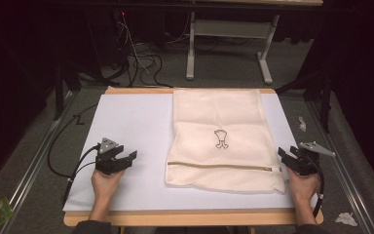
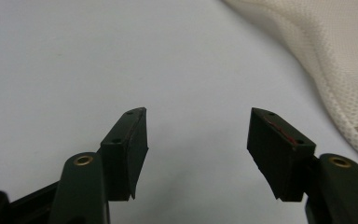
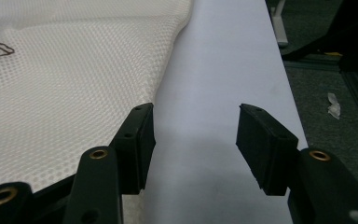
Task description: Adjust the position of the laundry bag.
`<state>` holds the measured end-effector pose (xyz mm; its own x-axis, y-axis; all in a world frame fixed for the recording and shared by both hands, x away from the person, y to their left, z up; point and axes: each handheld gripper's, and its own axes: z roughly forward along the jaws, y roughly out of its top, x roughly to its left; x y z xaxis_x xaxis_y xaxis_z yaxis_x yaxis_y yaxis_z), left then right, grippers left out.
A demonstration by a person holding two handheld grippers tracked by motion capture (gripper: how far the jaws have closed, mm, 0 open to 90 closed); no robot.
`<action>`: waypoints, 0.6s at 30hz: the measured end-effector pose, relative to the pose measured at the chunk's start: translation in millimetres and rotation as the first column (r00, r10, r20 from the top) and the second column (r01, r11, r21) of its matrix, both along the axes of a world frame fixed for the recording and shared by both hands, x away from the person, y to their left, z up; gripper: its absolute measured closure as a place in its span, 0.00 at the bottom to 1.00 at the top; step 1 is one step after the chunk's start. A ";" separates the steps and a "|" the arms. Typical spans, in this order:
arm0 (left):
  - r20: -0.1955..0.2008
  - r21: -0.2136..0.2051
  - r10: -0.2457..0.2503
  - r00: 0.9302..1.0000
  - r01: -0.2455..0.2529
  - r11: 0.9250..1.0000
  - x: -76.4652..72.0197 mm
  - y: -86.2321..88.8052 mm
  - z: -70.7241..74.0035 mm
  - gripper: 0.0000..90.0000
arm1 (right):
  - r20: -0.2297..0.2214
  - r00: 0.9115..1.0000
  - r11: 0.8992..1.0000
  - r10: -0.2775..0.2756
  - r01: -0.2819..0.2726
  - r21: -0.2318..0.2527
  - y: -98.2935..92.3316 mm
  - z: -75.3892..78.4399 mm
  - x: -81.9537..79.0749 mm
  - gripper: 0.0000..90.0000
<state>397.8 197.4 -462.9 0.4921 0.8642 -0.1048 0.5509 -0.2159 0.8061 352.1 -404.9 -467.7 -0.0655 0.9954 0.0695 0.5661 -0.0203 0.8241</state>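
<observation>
Legible text: none; a small dark outline drawing, without lettering, is printed at the centre of the cream mesh bag (image 1: 224, 139)

A recording lab is indicated: loose cables (image 1: 141, 61) on grey carpet, dark drapes, a white-topped table (image 1: 126, 126) between floor rails (image 1: 29, 170).

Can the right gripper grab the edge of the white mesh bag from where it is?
Probably yes. The right gripper is open right beside the mesh bag's edge, with bare table between its jaws and nothing blocking.
</observation>
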 end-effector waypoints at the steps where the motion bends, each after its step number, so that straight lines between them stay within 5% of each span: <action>1: 0.000 0.000 0.000 1.000 0.000 1.000 0.0 0.0 0.0 0.42 | 0.000 1.000 1.000 0.000 0.000 0.000 0.0 0.0 0.0 0.53; 4: -0.006 0.011 -0.017 1.000 0.017 1.000 2.0 -10.0 2.3 0.42 | -0.008 1.000 1.000 0.014 -0.014 0.008 -1.8 2.5 -2.9 0.55; 6: -0.027 0.055 -0.004 1.000 0.005 0.998 5.8 -17.3 1.4 0.42 | -0.033 0.999 0.999 0.033 -0.032 0.026 -4.0 3.5 -5.0 0.58; 12: -0.048 0.025 -0.040 0.998 0.041 0.999 5.1 -26.4 4.8 0.41 | -0.050 0.997 0.998 0.053 -0.051 0.037 -3.5 6.1 -5.8 0.59; 18: -0.073 0.051 -0.093 0.993 0.097 0.994 7.0 -44.5 9.6 0.41 | -0.062 0.992 0.993 0.111 -0.108 0.048 3.3 11.5 -3.8 0.59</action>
